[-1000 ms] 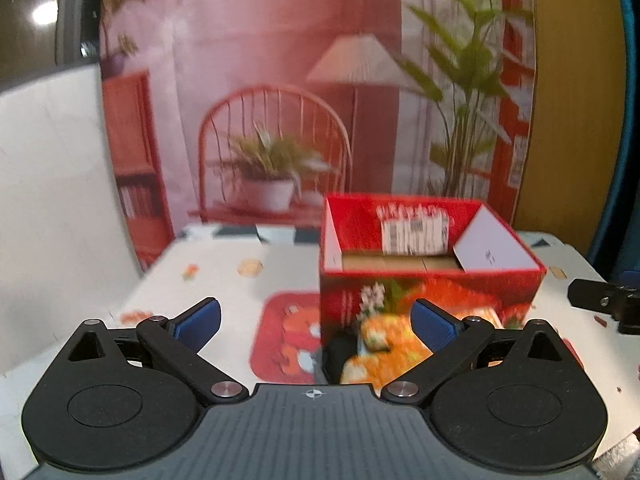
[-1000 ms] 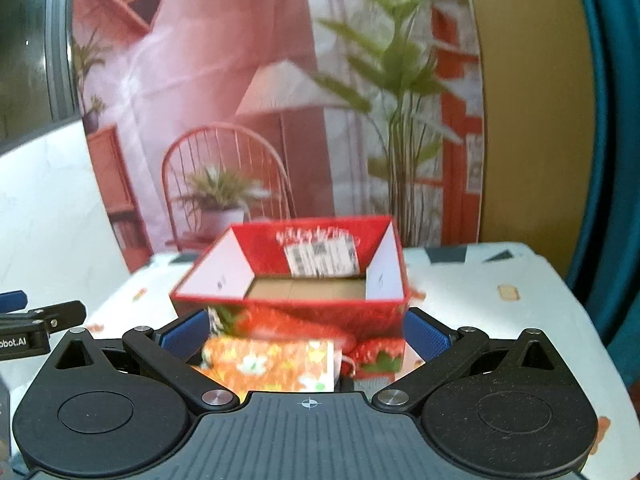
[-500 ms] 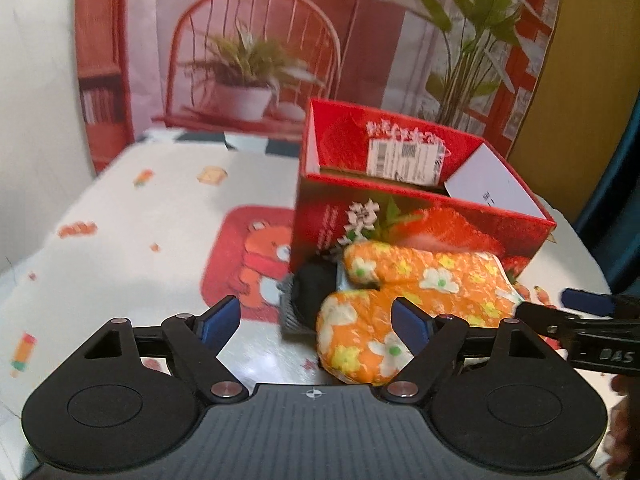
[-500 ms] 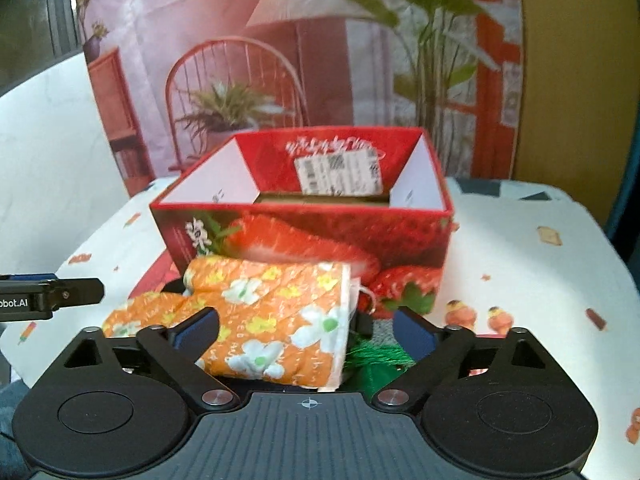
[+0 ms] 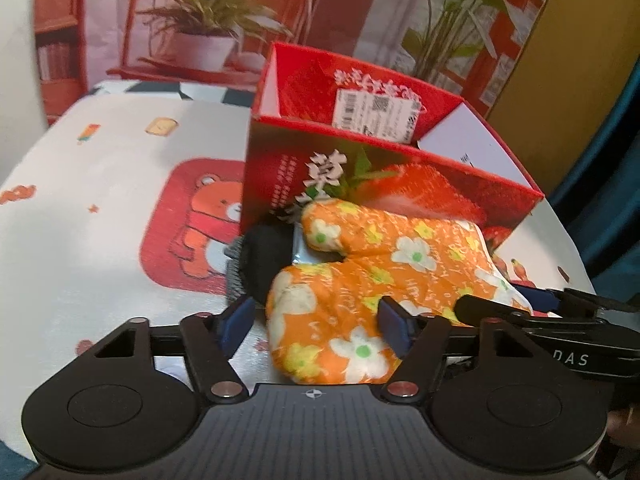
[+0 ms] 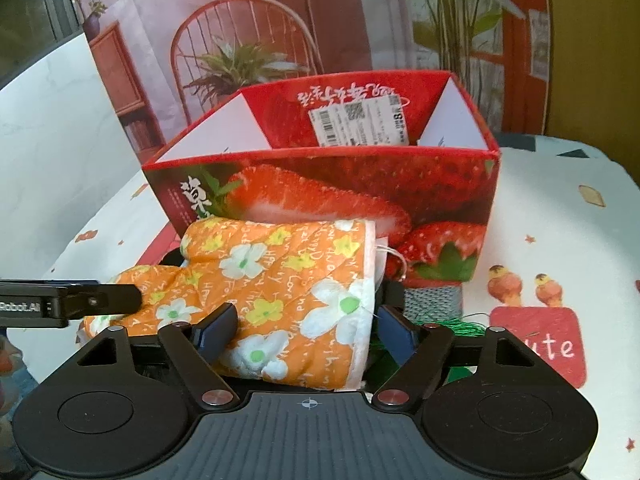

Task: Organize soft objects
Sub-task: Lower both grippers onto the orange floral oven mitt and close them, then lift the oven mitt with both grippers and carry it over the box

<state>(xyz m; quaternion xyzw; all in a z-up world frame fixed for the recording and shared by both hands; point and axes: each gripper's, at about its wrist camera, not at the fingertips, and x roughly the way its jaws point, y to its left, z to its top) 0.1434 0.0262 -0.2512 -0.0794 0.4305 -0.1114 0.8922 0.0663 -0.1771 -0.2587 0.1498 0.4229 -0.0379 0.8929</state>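
Right gripper (image 6: 306, 330) angles down over the orange floral oven mitt (image 6: 280, 288), jaws closing with the mitt's cuff end between the blue pads; whether they press it yet, hard to tell. Straight ahead of the fingers stands the red strawberry box (image 6: 340, 196), open-topped, the mitt lying against its front wall. Off the right finger, a grey knitted piece (image 6: 432, 298) and a bit of green fringe (image 6: 452, 324) peek from under the mitt. Far to the left, the left gripper (image 6: 80, 300) pokes in at the mitt's fingertip end
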